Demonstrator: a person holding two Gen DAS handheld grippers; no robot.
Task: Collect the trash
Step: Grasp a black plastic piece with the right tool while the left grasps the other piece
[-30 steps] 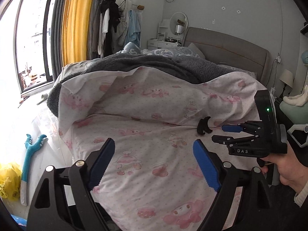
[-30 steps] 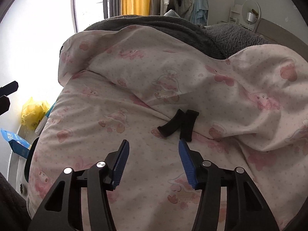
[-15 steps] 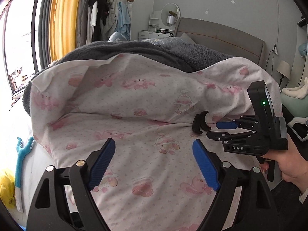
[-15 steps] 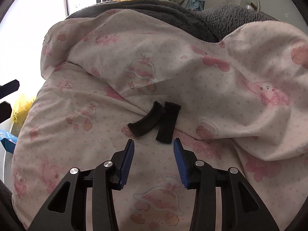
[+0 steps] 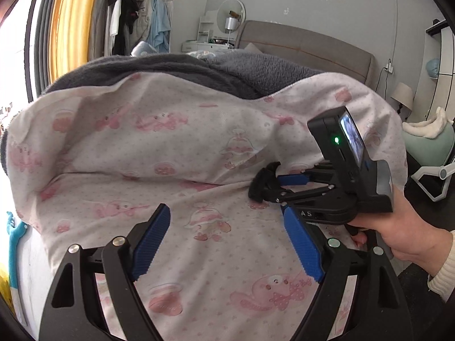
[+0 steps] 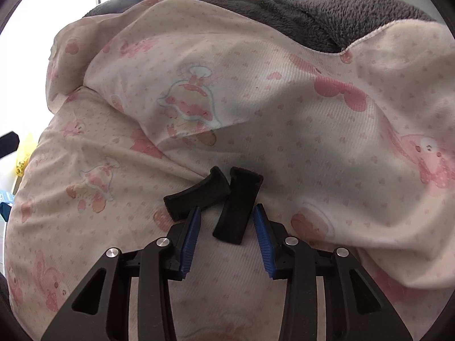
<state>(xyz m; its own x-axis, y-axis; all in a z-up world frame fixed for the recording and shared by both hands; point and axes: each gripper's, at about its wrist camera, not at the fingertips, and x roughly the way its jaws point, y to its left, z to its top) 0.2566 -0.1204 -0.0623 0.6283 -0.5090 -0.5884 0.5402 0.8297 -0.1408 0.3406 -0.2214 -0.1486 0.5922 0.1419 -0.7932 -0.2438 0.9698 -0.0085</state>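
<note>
The right gripper (image 6: 226, 227) is seen low over a pink-printed quilt (image 6: 284, 108), its jaws having just been narrowing around the right-hand black piece (image 6: 237, 206) of two, the pads not yet touching it. The curved left-hand piece (image 6: 196, 193) lies just outside the left pad. Both are judged light, soft and foam-like, best pinched across the narrow middle. The left gripper (image 5: 227, 244) is held wide open and empty. Beyond, a grey blanket (image 6: 327, 14) is heaped.
</note>
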